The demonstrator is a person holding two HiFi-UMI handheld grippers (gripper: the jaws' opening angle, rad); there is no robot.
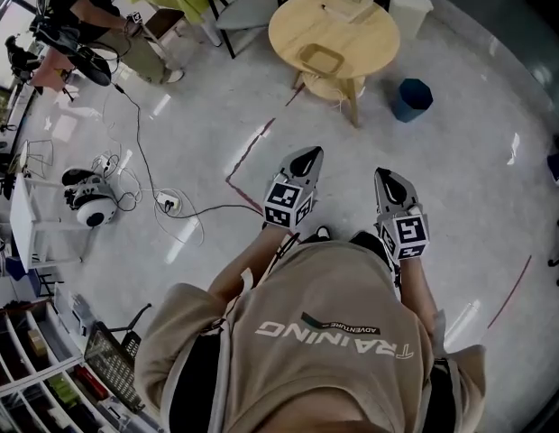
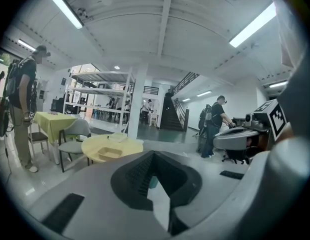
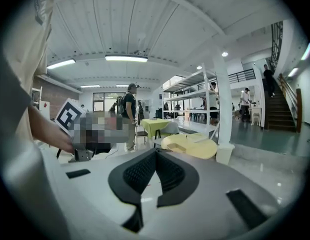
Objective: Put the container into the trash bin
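Facing the round wooden table [image 1: 374,43], the person [image 1: 334,350] in a beige top holds both grippers out in front, side by side and level with each other, well short of the table.

Left gripper [image 1: 306,155]: jaws closed, tips meeting. The left gripper view shows no object between them.

Right gripper [image 1: 388,177]: jaws closed in the same way, tips together. The right gripper view shows nothing clamped.

Container [image 1: 320,59]: shallow, rectangular and open-topped, pale tan. It sits upright on the tabletop, on the side nearer the person and towards the left edge in the head view. It is well apart from both grippers. A second flat pale item [image 1: 347,7] lies on the far part of the same tabletop.

Dark blue trash bin [image 1: 412,97]: stands upright on the floor, near the table and to its right in the head view. It lies ahead of the right gripper and apart from it. A white bin [image 1: 408,12] stands beyond it, just beside the far right edge of the table.

Surroundings: a grey chair [image 1: 248,12] left of the table, black cables [image 1: 140,147] across the glossy floor and a red line [image 1: 252,147] ahead of the left gripper
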